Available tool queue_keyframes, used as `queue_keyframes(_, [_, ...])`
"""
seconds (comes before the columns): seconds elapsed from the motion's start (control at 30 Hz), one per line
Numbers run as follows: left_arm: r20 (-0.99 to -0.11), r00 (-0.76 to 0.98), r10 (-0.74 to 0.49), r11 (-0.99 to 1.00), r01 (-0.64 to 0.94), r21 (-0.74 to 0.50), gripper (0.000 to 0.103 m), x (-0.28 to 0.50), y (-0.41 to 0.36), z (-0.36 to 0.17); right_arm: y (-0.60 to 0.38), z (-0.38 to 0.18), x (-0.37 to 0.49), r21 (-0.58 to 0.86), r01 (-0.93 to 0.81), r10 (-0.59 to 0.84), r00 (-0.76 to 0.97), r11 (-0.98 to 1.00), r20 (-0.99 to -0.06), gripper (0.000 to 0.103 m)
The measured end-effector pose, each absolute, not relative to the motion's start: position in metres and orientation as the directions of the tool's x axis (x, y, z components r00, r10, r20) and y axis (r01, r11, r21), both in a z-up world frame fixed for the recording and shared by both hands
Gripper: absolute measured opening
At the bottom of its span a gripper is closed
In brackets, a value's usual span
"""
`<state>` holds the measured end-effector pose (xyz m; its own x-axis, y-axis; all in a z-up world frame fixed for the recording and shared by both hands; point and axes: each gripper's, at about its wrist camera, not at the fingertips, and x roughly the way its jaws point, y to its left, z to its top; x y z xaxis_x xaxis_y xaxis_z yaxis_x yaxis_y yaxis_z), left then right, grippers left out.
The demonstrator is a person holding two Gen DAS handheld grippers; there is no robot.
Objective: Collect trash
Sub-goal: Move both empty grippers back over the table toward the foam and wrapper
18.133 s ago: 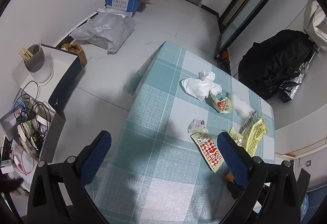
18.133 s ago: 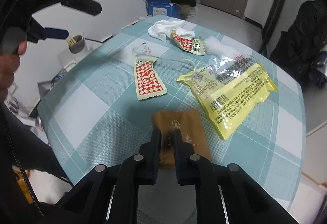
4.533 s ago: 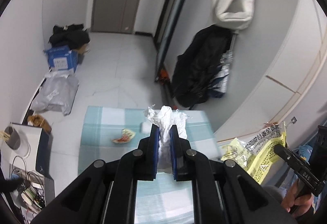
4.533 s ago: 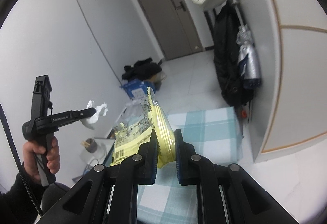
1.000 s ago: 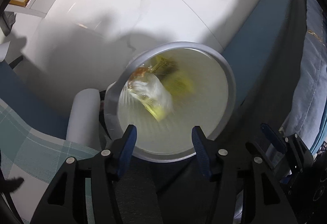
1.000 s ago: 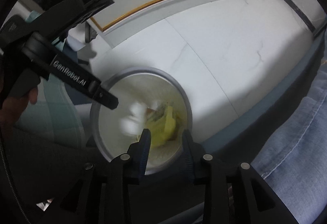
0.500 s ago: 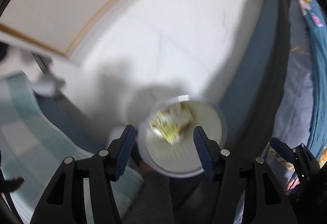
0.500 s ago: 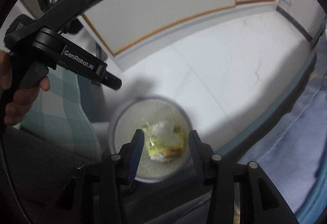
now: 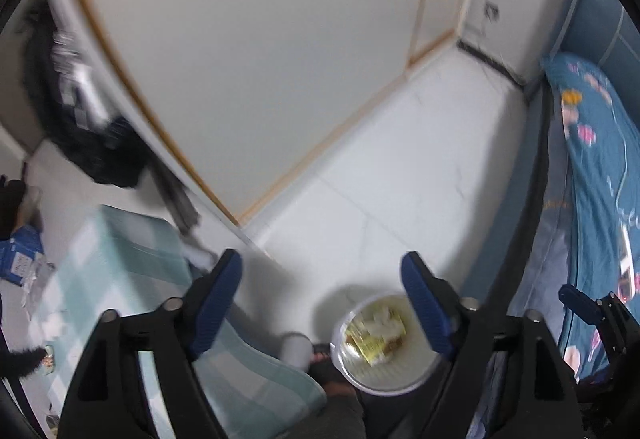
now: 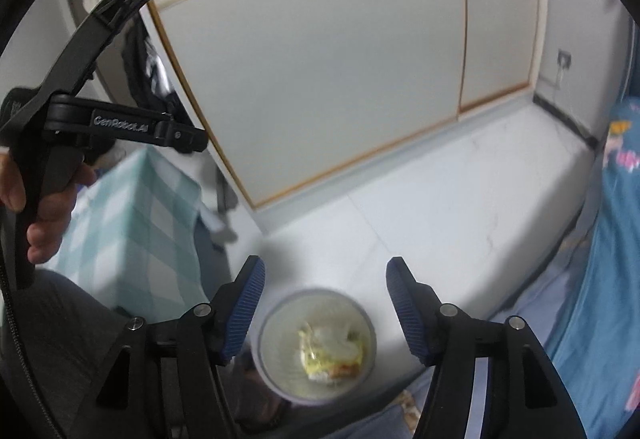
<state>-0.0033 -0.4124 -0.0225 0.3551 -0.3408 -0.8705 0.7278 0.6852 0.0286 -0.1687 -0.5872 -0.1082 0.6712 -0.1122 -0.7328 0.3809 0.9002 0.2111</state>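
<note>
Both our left gripper (image 9: pixel 322 299) and right gripper (image 10: pixel 325 305) gape wide and empty above the trash bin (image 10: pixel 276 379) holding yellow wrappers (image 10: pixel 320 357).

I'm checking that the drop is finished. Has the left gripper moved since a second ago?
Yes. The left gripper has pulled up and away from the trash bin, which now looks smaller and sits lower-right between its open jaws.
</note>
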Motion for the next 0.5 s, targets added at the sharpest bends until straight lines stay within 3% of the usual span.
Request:
queue_keyframes(0.27, [-0.751, 0.514, -0.414, 0.793, 0.609, -0.02, 0.083, 0.025, -0.339, 0.048, -0.546, -0.051, -0.148, 0.196, 0.269, -0.089, 0.771, 0.943, -0.63, 0.077])
queue_keyframes(0.5, [-0.64, 0.673, -0.372, 0.895, 0.442, -0.056, 0.095, 0.04, -0.253, 0.094, -0.491, -0.011, -0.119, 0.172, 0.141, -0.026, 0.839, 0.975, -0.543, 0.084])
